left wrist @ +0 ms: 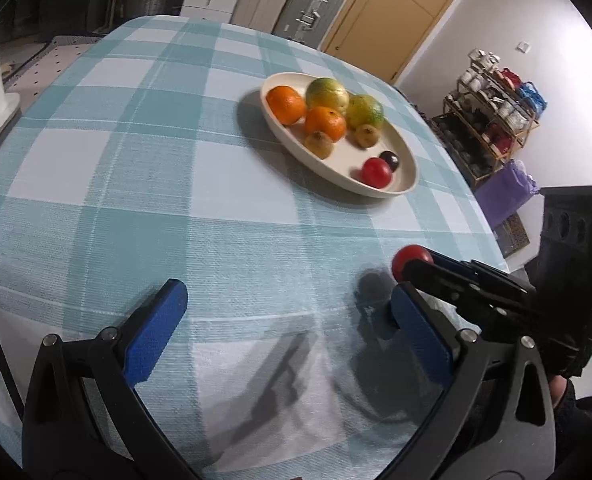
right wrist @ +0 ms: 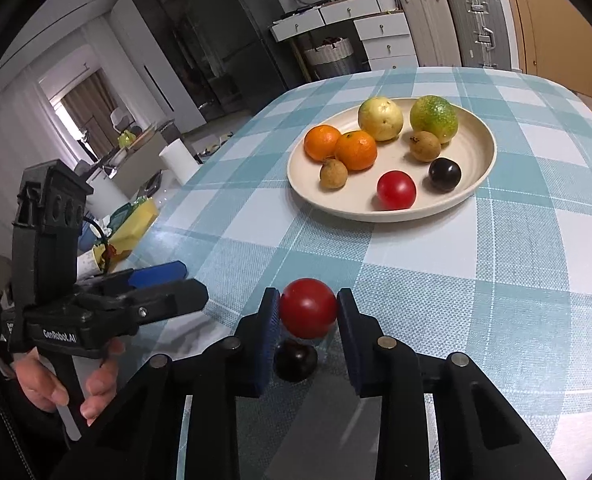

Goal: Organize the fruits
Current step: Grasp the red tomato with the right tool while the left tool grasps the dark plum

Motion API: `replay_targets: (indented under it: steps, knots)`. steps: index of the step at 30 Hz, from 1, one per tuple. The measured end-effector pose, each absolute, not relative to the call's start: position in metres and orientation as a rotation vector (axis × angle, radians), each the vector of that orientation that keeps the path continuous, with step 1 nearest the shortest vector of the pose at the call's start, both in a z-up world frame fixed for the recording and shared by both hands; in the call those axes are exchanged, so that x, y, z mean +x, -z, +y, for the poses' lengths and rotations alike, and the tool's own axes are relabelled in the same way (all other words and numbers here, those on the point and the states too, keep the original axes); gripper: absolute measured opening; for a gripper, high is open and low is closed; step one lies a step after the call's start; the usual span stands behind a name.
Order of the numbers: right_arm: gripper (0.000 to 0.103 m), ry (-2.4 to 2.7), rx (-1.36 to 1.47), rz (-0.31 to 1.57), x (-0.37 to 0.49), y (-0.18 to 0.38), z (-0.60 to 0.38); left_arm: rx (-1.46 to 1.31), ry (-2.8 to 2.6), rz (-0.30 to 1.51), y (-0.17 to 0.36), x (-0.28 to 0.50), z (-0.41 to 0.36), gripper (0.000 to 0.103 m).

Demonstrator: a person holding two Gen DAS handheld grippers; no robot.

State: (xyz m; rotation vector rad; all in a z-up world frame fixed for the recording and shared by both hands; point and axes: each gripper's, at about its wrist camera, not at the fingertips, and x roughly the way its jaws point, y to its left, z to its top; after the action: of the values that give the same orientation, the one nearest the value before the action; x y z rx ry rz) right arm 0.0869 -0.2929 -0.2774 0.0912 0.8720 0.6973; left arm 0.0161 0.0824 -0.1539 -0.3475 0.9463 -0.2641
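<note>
Both grippers tilt downward over the near part of the counter [left wrist: 144, 184]; a bare hand [right wrist: 62, 386] wraps the left gripper's [left wrist: 280, 324] handle at the left edge of the right wrist view; the right gripper [right wrist: 308, 312] comes in from the right side of the left wrist view.

The counter wears a teal-and-white checked cloth; behind it stand white drawers [right wrist: 379, 30], a wicker basket [right wrist: 331, 56], suitcases [right wrist: 471, 24] and a wooden door [left wrist: 391, 12].

The left gripper's blue fingers [left wrist: 156, 332] stand wide apart with only cloth between them; the right gripper's fingers [right wrist: 270, 344] are clamped on a red fruit [right wrist: 308, 308], raised above the cloth near the front edge; a dark round fruit [right wrist: 296, 364] lies on the cloth just under it.

Further back a cream plate [right wrist: 483, 168] holds two oranges [right wrist: 355, 150], two green-yellow fruits [right wrist: 433, 118], two small brown fruits [right wrist: 425, 146], another red one [right wrist: 395, 190] and a dark one [right wrist: 445, 174].
</note>
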Motion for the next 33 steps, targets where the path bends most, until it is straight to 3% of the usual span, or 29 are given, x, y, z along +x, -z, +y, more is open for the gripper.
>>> replay_targets:
  steps: [16, 21, 27, 30, 32, 33]
  knots:
    - [0.03, -0.641, 0.139, 0.806, 0.089, 0.269, -0.329, -0.171, 0.357, 0.969, 0.152, 0.015, 0.02, 0.101]
    - [0.03, -0.634, 0.156, 0.801, 0.087, 0.27, -0.34, -0.107, 0.369, 0.977, 0.153, 0.015, 0.0, 0.095]
    - [0.03, -0.642, 0.144, 0.766, 0.079, 0.264, -0.347, -0.03, 0.394, 0.978, 0.154, 0.014, -0.021, 0.073]
    - [0.03, -0.643, 0.155, 0.763, 0.079, 0.265, -0.351, 0.003, 0.417, 0.985, 0.155, 0.013, -0.03, 0.049]
    - [0.03, -0.638, 0.167, 0.763, 0.08, 0.266, -0.355, 0.035, 0.429, 0.996, 0.156, 0.013, -0.037, 0.026]
    - [0.03, -0.637, 0.172, 0.763, 0.08, 0.266, -0.356, 0.038, 0.44, 0.998, 0.156, 0.013, -0.039, 0.024]
